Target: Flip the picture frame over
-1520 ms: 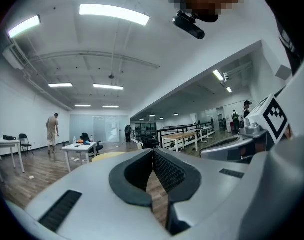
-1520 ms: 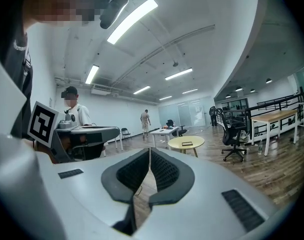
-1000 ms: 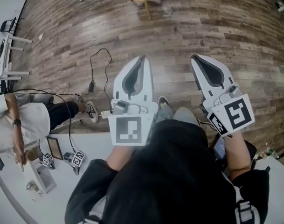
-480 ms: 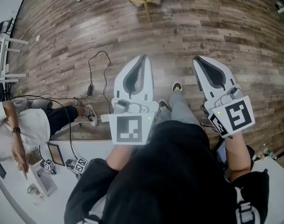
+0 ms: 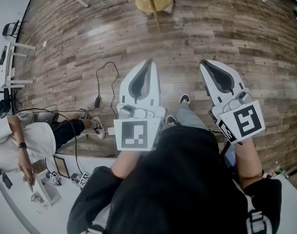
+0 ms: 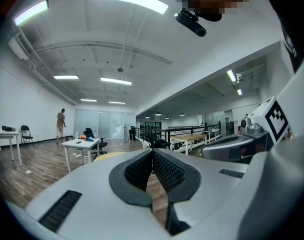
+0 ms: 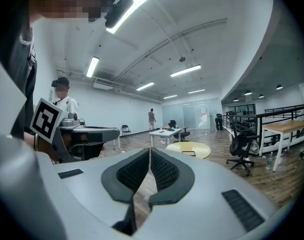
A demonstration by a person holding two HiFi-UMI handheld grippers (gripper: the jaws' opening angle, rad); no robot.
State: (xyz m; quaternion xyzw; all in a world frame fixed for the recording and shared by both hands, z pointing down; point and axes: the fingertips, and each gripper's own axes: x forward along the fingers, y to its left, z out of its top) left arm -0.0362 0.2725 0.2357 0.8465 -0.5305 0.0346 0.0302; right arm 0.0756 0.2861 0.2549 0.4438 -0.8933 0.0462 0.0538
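Brown wood planks cover the floor [image 5: 246, 38] of a big, bright room. Both grippers are held out level over the floor, side by side. The left gripper [image 5: 149, 62] has its jaws shut tight, tip to tip, and holds nothing. The right gripper [image 5: 203, 61] is the same: jaws pressed together and empty.

Ahead stands a round yellow table [image 7: 200, 148]. A flat dark thing with straight edges lies on it. It looks like the picture frame [image 7: 189, 153], but it is too small to be sure. It is well apart from both grippers.

A black cable [image 5: 105, 79] snakes across the floor. Down at the left is a white surface [image 5: 97, 162], where another person [image 5: 31, 138] sits. A small brown frame [image 5: 61, 166] is on that surface, next to two little marker cubes [image 5: 82, 179].
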